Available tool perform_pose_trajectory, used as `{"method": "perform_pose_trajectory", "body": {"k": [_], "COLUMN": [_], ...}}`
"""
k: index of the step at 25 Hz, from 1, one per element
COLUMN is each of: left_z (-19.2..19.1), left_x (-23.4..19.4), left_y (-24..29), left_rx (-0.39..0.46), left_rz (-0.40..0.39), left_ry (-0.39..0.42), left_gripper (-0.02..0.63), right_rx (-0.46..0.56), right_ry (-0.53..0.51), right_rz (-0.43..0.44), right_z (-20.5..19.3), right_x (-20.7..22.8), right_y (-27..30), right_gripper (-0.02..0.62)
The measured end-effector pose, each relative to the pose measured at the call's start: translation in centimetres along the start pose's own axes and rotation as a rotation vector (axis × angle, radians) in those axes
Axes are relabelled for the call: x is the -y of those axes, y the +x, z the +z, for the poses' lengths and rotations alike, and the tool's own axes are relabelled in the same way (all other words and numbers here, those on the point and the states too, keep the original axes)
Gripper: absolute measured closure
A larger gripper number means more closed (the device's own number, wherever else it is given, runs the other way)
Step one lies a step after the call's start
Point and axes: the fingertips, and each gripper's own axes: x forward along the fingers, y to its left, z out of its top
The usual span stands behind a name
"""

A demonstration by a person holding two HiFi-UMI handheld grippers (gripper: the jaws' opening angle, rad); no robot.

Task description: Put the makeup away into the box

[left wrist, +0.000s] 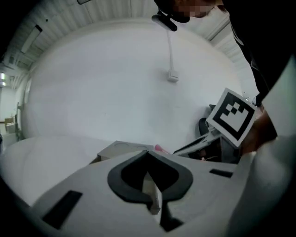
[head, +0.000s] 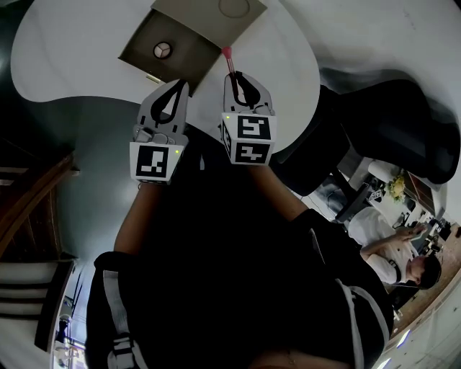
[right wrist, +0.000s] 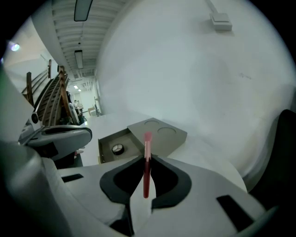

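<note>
A grey box (head: 216, 16) stands on the white round table (head: 72, 50), its drawer (head: 144, 45) pulled open toward me. A round compact (head: 163, 50) lies in the drawer. My right gripper (head: 232, 76) is shut on a slim red tube with a pink cap (head: 228, 58), which sticks out past the jaw tips just in front of the box. In the right gripper view the tube (right wrist: 147, 171) stands upright between the jaws, with the box (right wrist: 159, 134) and the compact (right wrist: 117, 149) beyond. My left gripper (head: 181, 85) hangs beside it, shut and empty, near the drawer's front.
A dark chair (head: 389, 122) stands to the right of the table. A seated person (head: 403, 263) is at the lower right, and wooden stairs (head: 29, 209) are at the left. The right gripper's marker cube (left wrist: 231, 115) shows in the left gripper view.
</note>
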Motion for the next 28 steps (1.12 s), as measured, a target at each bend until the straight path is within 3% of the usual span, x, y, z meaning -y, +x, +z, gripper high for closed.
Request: {"method": "perform_pose_trajectory", "body": {"k": [11, 28], "left_z": [-0.9, -3.0], "left_x": [-3.9, -8.6], "left_y": [-0.8, 1.0], "left_rx": [-0.007, -0.071], "left_rz": [0.071, 0.102], "left_ry": [-0.036, -0.093], "left_gripper": [0.598, 0.598], "right_rx": [-0.006, -0.165], "right_ry": [-0.019, 0.007], "right_rz": [0.088, 0.120], "right_z": [2.1, -0.8], "right_x": [-4.1, -6.5], "right_y": [3.4, 10.6], "right_gripper": [0.531, 0.530]}}
